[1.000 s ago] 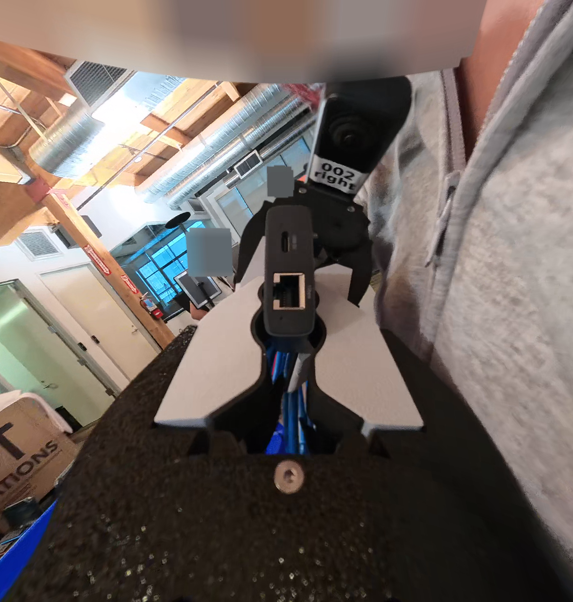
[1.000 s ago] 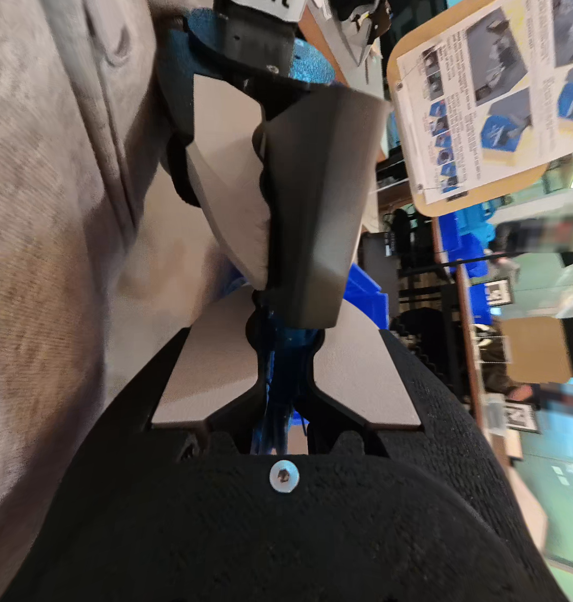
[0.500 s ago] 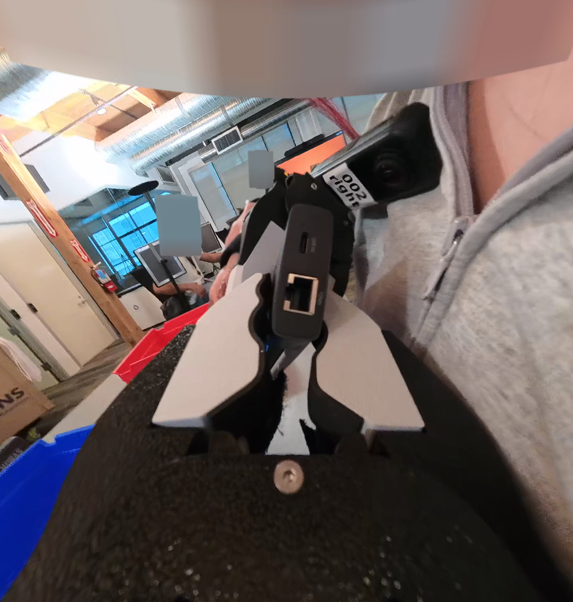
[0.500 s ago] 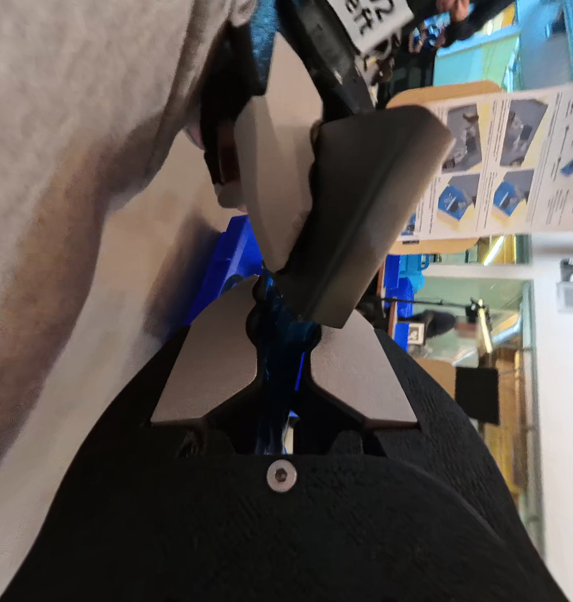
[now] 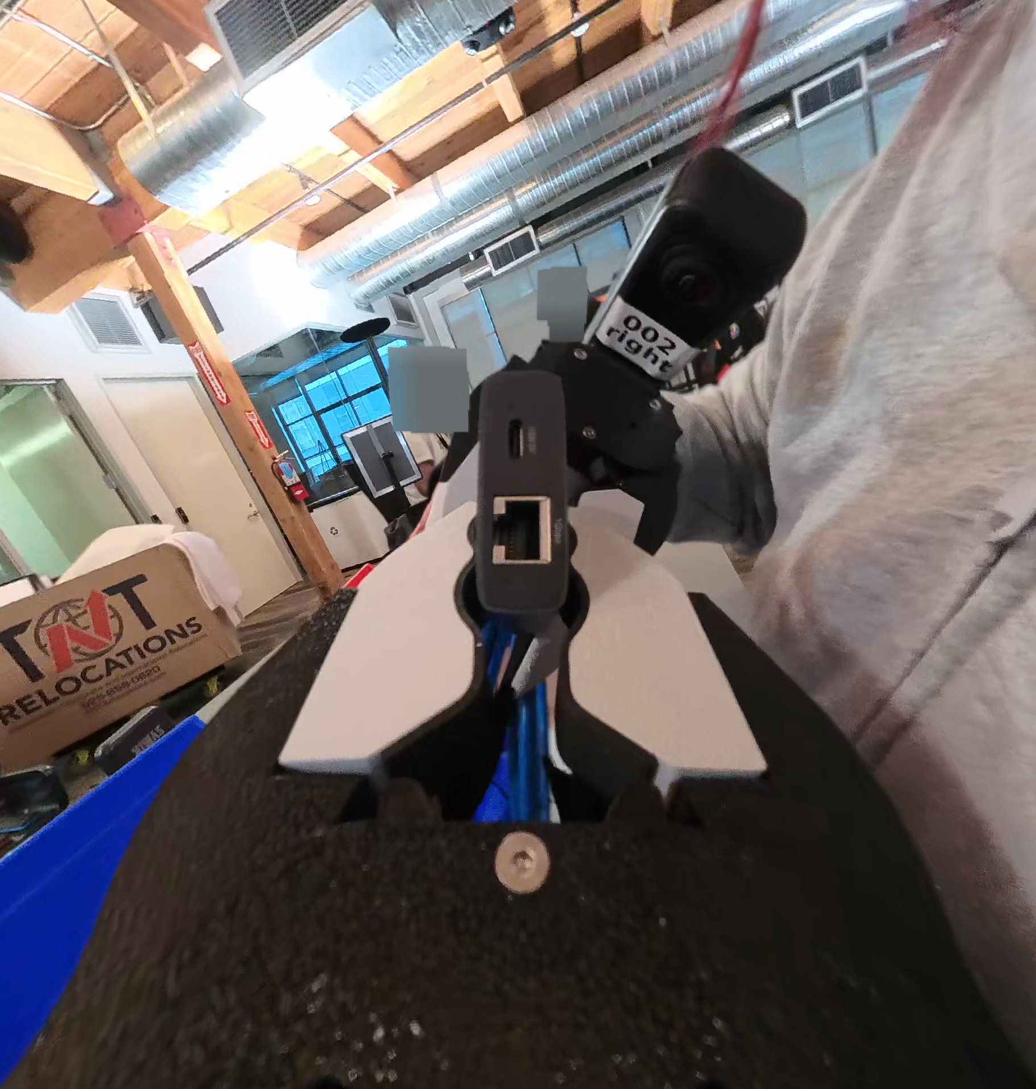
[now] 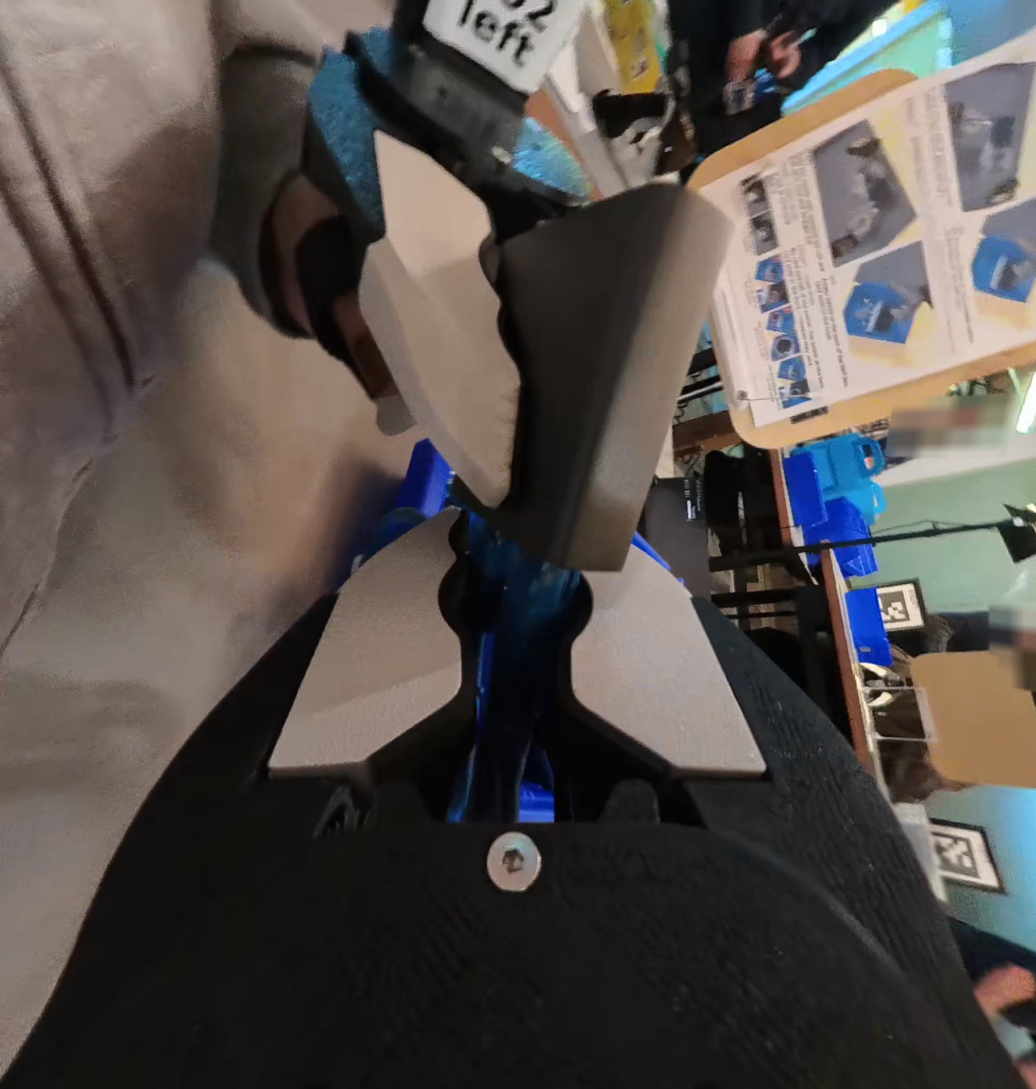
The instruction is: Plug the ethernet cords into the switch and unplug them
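Observation:
My left gripper [image 5: 521,530] is shut on a dark grey adapter [image 5: 521,501] with a network socket and a small slot port on its near end. The adapter stands upright between the fingers. My right gripper [image 6: 521,542] is shut on a blurred blue cable [image 6: 515,648] that runs down through its jaws. In the right wrist view the adapter [image 6: 586,365] hangs from the left gripper's white finger [image 6: 433,283], and its lower end touches my right fingertips. The right gripper's camera [image 5: 722,236] shows just behind the adapter. Blue cable strands [image 5: 524,736] show under the left fingers.
A person in a grey hoodie [image 5: 887,530] is close on the right. A cardboard box [image 5: 91,648], a blue bin [image 5: 62,884] and a wooden post [image 5: 227,412] are on the left. A board with printed sheets [image 6: 887,236] and blue bins [image 6: 834,501] are beyond the right gripper.
Both views swung about as the grippers were tilted and turned together. The adapter stayed in the left gripper and the blue cable in the right, with the two grippers close together.

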Available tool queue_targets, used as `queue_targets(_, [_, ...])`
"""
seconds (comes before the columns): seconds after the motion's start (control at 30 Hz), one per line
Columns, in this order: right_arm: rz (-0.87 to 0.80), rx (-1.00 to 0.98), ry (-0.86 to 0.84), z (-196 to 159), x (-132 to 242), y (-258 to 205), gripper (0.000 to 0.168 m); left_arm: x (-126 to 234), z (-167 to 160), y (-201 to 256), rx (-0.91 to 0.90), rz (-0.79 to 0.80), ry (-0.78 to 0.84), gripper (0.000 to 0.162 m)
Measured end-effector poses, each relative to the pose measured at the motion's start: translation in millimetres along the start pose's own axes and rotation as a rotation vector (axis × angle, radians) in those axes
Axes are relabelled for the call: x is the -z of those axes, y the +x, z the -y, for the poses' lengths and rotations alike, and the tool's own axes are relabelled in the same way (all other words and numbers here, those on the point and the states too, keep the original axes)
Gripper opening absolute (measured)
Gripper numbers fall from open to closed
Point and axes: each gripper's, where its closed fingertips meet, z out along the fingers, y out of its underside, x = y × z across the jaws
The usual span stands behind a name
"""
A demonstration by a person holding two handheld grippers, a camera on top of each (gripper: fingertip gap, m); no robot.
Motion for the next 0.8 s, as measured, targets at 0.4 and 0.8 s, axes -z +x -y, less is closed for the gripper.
queue_targets(0.4, [-0.494, -0.441, 0.191, -19, 39, 69, 0.047, 39, 35, -47, -0.032, 0.280, 0.151, 0.020])
queue_targets(0.8, [-1.141, -0.650, 0.255, -125, 91, 63, 0.012, 90, 88, -68, -0.212, 0.573, 0.264, 0.020])
